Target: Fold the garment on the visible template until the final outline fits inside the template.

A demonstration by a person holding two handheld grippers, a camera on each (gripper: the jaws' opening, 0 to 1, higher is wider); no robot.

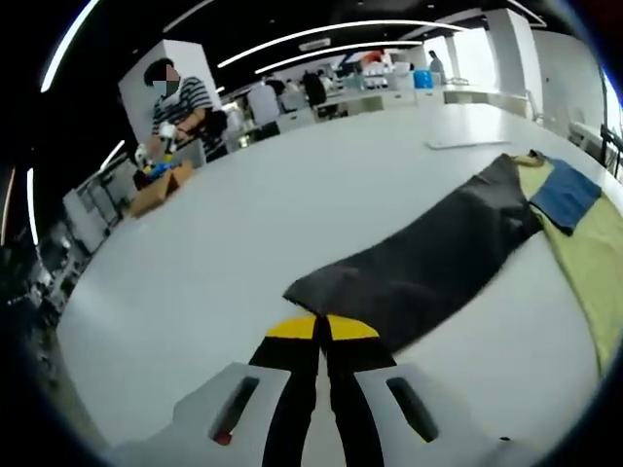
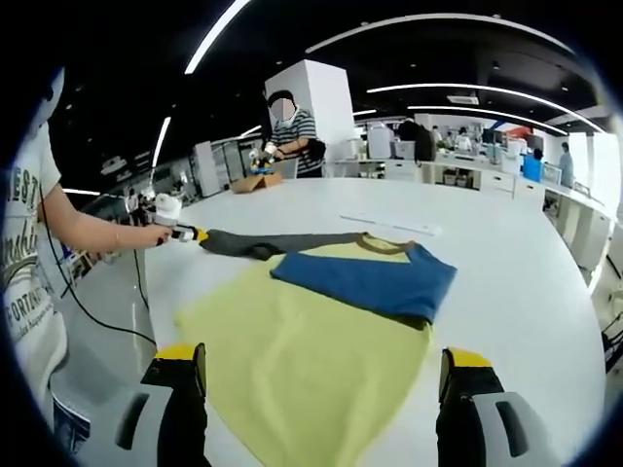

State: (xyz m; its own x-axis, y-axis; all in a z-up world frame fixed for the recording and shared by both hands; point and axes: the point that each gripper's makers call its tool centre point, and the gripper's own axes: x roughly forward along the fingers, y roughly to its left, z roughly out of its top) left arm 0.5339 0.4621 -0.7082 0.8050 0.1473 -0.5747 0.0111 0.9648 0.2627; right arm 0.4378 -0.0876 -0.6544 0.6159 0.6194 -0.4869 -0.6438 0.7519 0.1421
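1. Left gripper view: your left gripper (image 1: 322, 329) has its yellow-tipped jaws pressed together at the end of the dark grey sleeve (image 1: 428, 263). The tips meet at the fabric edge; the cloth appears pinched between them, though the bite itself is hidden, so I record that as a judgement.
2. Right gripper view: your right gripper (image 2: 326, 375) stands with jaws wide apart, holding nothing, poised over the near hem of the yellow body (image 2: 302, 360) of the garment.
3. Location of the garment: it lies flat on the white table (image 2: 506, 263), the yellow body nearest the right gripper, the blue sleeve (image 2: 370, 277) already folded across the chest, the grey sleeve stretched straight out to the side towards the left gripper (image 2: 190, 234).
4. No template outline can be made out on the table in either view; verify it before judging fit.
5. Step in hand, as I judge it: fold the grey sleeve inward across the body.
6. Lift the cuff only enough to clear the table, and carry it over in an arc so the crease falls at the shoulder seam.
7. Set the right gripper down on the yellow body near that shoulder as an anchor, so the body does not drag.
8. Lay the sleeve flat without disturbing the blue one, and keep the whole garment on the table.
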